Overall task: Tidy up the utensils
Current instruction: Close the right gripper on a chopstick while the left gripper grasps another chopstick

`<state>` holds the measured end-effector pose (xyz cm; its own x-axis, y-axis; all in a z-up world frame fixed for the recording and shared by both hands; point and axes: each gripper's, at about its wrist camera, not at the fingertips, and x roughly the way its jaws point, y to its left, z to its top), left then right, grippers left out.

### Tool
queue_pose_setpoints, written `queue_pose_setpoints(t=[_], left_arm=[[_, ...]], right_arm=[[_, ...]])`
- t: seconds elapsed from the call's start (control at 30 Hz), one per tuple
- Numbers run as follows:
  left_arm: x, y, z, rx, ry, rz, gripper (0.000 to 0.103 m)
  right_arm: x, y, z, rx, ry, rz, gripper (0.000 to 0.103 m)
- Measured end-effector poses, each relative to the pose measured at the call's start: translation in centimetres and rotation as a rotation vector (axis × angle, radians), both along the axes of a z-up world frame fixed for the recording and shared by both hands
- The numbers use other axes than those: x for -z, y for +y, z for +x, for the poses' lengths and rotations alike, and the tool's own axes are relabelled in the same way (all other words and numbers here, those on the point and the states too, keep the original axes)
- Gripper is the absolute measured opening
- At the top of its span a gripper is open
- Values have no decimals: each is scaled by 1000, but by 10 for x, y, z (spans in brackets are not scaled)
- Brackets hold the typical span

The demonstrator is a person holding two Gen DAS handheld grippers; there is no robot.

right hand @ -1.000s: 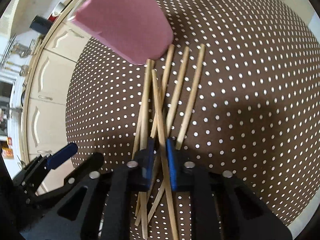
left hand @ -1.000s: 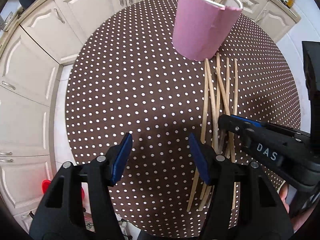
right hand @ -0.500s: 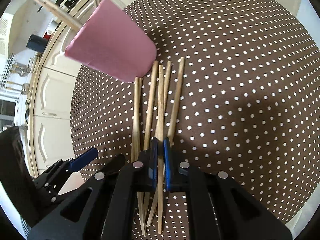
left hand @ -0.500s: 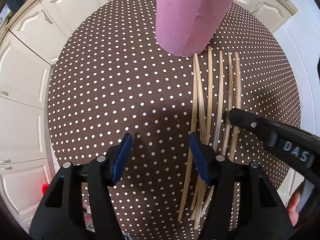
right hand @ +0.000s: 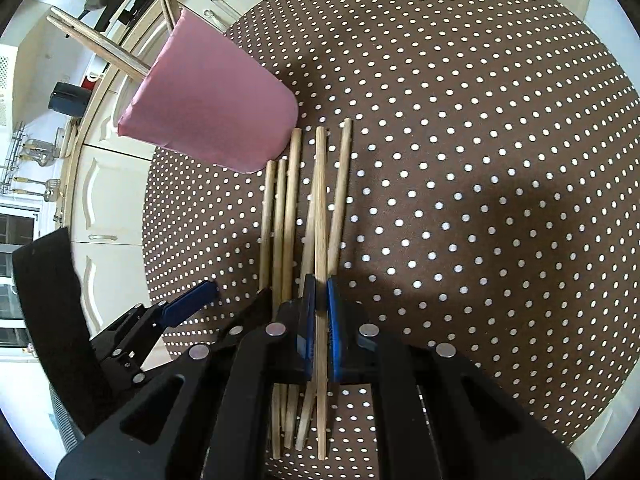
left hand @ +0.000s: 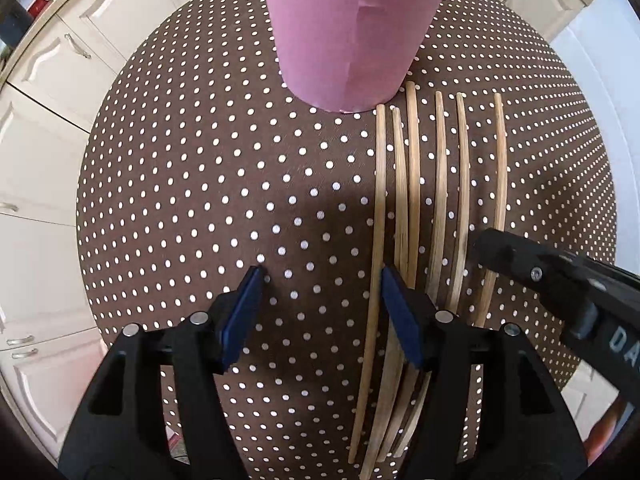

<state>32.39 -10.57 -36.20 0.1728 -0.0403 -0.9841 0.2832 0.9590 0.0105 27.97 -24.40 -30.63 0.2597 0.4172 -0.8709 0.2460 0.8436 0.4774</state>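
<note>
Round table [left hand: 200,184] under a brown cloth with white dots. Near its middle, a pink cup [right hand: 208,112] standing upright, a few sticks poking out of the top. Just beside the cup's base, loose chopsticks [left hand: 412,184] lying flat, roughly side by side, long axes running from the cup toward the cameras, far tips close to the cup. Right gripper [right hand: 319,292] clamped on one chopstick [right hand: 320,208], pinched near its near end, length pointing away along the fingers, crossing above a neighbour. Left gripper [left hand: 320,280] pointing down over bare cloth, jaws apart and widening, nothing pressed between them; one chopstick passing just inside its right pad [left hand: 400,320].
</note>
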Motion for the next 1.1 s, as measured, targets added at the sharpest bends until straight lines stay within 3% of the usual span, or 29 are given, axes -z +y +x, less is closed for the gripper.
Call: queue_pose_setpoints(t=[0.07, 0.17, 0.27, 0.3, 0.33, 0.4, 0.43, 0.83, 1.1], left_arm=[[0, -5, 6, -15, 5, 11, 64], [3, -13, 18, -42, -3, 55, 78], [3, -14, 24, -49, 3, 17, 73], [3, -12, 23, -46, 0, 2, 64], [1, -13, 22, -37, -23, -6, 45], [-3, -16, 20, -17, -48, 3, 18], [-3, -21, 20, -15, -47, 11, 12], [-30, -56, 1, 12, -94, -14, 7], [-70, -37, -43, -9, -153, -18, 6]], right_arm=[[0, 3, 1, -3, -3, -7, 5], [2, 13, 0, 0, 0, -9, 5], [0, 18, 2, 9, -2, -9, 5], [0, 19, 1, 10, -3, -14, 5], [0, 19, 0, 13, -1, -16, 5], [1, 13, -6, 18, -2, -10, 5], [0, 13, -7, 19, -3, -11, 5], [-23, 18, -23, 4, -75, -12, 5], [-40, 14, -34, -1, -127, -19, 5]])
